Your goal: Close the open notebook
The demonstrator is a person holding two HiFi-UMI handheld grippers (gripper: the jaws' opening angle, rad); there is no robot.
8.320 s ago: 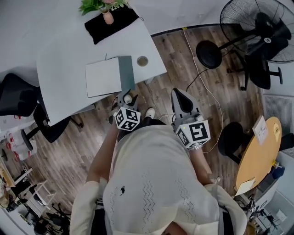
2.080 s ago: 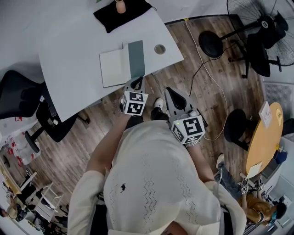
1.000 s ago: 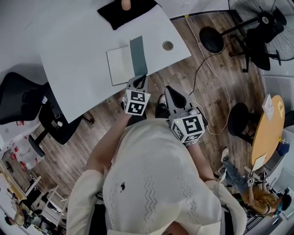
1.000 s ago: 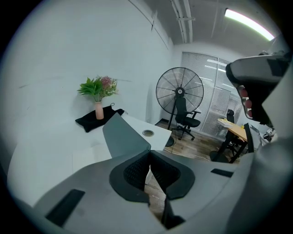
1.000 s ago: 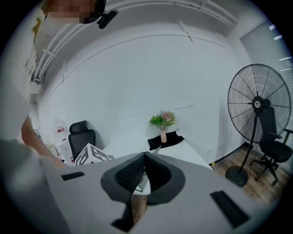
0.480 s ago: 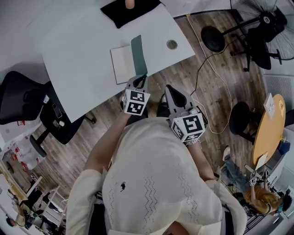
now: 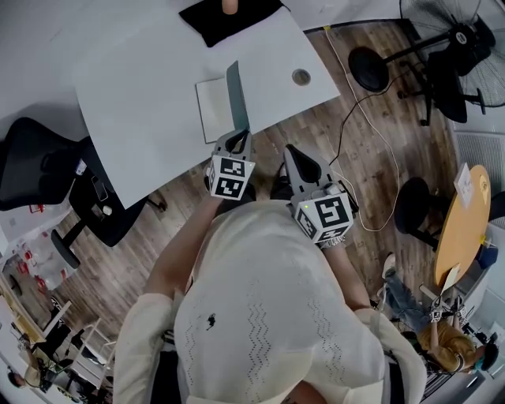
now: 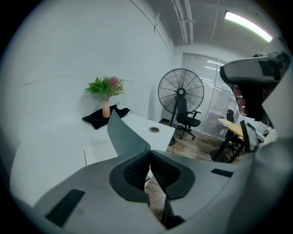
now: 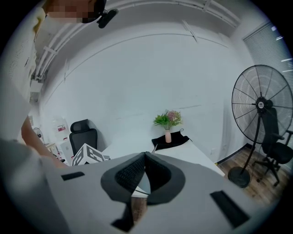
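Observation:
The notebook (image 7: 211, 109) lies open on the white table (image 7: 134, 95), its white page flat. Its grey-green cover (image 7: 236, 96) stands tilted up from the right side. My left gripper (image 7: 239, 134) is at the cover's near edge, jaws shut on that edge. In the left gripper view the cover (image 8: 126, 133) rises straight out of the closed tips of the left gripper (image 8: 149, 151). My right gripper (image 7: 293, 150) hangs over the floor to the right of the table edge. In its own view the right gripper (image 9: 145, 154) is shut with nothing held.
A black cloth (image 7: 229, 17) with a vase sits at the table's far end, and a round cable hole (image 7: 301, 76) near its right edge. A black office chair (image 7: 35, 170) stands left. A fan (image 7: 458, 35), a stool base (image 7: 371, 68) and a round wooden table (image 7: 461, 225) stand right.
The cover has swung up from lying flat to standing steeply, so it looks narrower from above. My left gripper stays at its near edge. The right gripper has hardly shifted.

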